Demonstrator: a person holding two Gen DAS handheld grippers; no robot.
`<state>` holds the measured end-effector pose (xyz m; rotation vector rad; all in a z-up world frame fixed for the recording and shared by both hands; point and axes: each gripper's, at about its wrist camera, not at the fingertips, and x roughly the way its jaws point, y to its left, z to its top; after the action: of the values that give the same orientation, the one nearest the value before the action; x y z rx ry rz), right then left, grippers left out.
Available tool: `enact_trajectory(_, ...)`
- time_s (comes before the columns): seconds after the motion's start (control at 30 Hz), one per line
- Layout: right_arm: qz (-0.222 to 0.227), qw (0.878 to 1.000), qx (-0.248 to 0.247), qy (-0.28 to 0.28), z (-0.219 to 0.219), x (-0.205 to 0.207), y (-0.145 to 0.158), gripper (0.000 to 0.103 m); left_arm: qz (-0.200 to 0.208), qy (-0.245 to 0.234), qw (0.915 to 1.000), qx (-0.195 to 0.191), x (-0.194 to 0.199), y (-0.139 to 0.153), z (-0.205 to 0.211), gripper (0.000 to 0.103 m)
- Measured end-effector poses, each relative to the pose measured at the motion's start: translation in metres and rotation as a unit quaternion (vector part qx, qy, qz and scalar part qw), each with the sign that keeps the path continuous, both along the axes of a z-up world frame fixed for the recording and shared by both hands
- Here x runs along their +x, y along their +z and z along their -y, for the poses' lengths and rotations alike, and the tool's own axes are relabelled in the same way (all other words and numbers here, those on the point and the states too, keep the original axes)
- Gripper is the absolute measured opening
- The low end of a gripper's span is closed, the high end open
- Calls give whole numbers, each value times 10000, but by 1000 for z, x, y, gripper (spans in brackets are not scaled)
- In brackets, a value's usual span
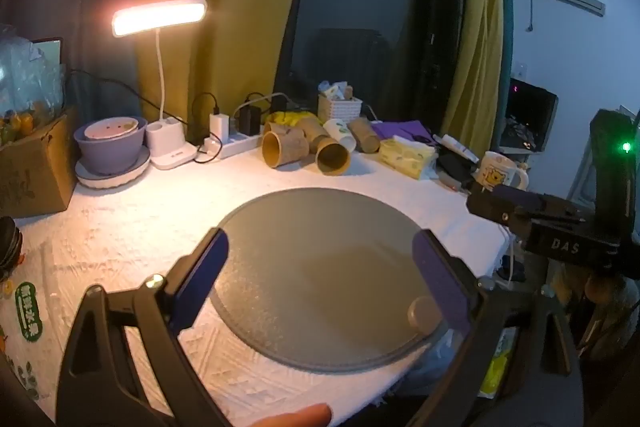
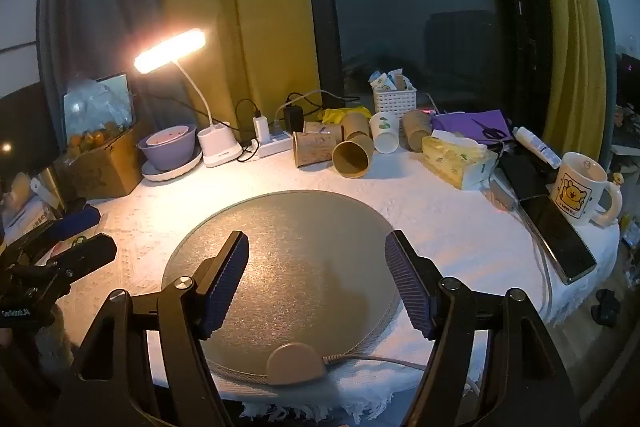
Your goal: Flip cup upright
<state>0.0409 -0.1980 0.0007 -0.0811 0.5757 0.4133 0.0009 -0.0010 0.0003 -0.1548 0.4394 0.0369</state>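
Several brown paper cups lie on their sides at the back of the table; one (image 2: pixel 351 158) (image 1: pixel 333 158) has its open mouth facing me, another (image 2: pixel 314 148) (image 1: pixel 285 147) lies to its left. A white paper cup (image 2: pixel 385 133) (image 1: pixel 341 133) stands upside down among them. My left gripper (image 1: pixel 320 279) is open and empty above the round grey mat (image 1: pixel 320 267). My right gripper (image 2: pixel 318 279) is open and empty above the same mat (image 2: pixel 280 227). Each gripper shows at the edge of the other's view: the right one in the left wrist view (image 1: pixel 520 211), the left one in the right wrist view (image 2: pixel 60 251).
A lit desk lamp (image 2: pixel 172 51), a purple bowl on a plate (image 2: pixel 170 147), a power strip (image 2: pixel 276 143), a white basket (image 2: pixel 394 103), a tissue pack (image 2: pixel 456 159), a phone (image 2: pixel 556 235) and a bear mug (image 2: pixel 580 187) ring the table. A cardboard box (image 2: pixel 100 167) stands at the left.
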Motion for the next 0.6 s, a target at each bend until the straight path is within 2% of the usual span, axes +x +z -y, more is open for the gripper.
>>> enact_trajectory(0.37, -39, 10000, -2, 27, -5, 1, -2, 74, 24, 42, 10000, -53, -2, -3, -1, 94)
enact_trajectory(0.6, 42, 10000, 19, 74, -4, -2, 3, 74, -2, -119, 9999, -114, -4, 1, -2, 94)
